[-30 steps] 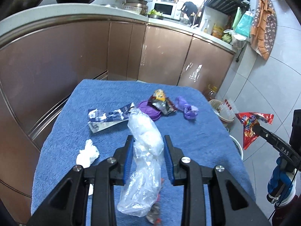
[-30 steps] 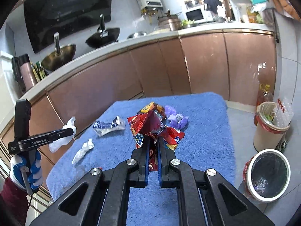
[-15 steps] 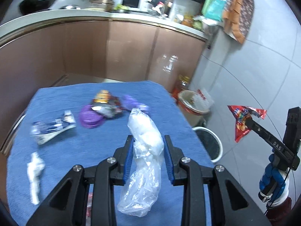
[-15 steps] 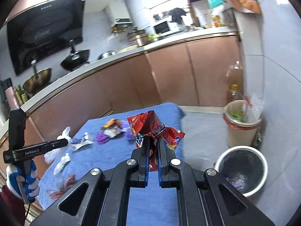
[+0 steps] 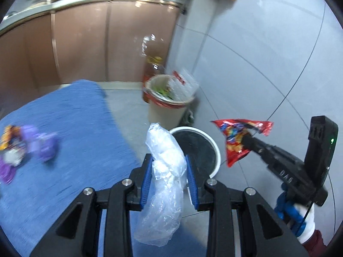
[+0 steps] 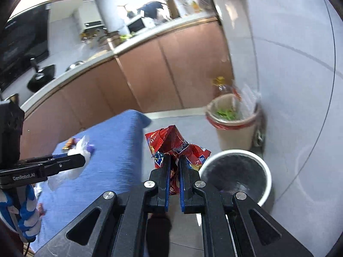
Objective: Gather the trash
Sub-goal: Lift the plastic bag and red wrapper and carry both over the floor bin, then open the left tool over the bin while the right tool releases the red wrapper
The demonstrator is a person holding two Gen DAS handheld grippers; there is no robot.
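Both hand-held grippers near the white bin (image 6: pixel 235 171), left (image 5: pixel 169 160) pinching a plastic bag (image 5: pixel 165 182), right (image 6: pixel 174 160) a red wrapper (image 6: pixel 173 145); next, release over it.

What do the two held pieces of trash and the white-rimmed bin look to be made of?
Clear bag, in the left gripper: thin transparent plastic film, crinkled and glossy. Red snack wrapper, in the right gripper: printed film, creased with shiny highlights, possibly foil-lined. White-rimmed bin: smooth rim, probably plastic; the dark inside looks like a liner.
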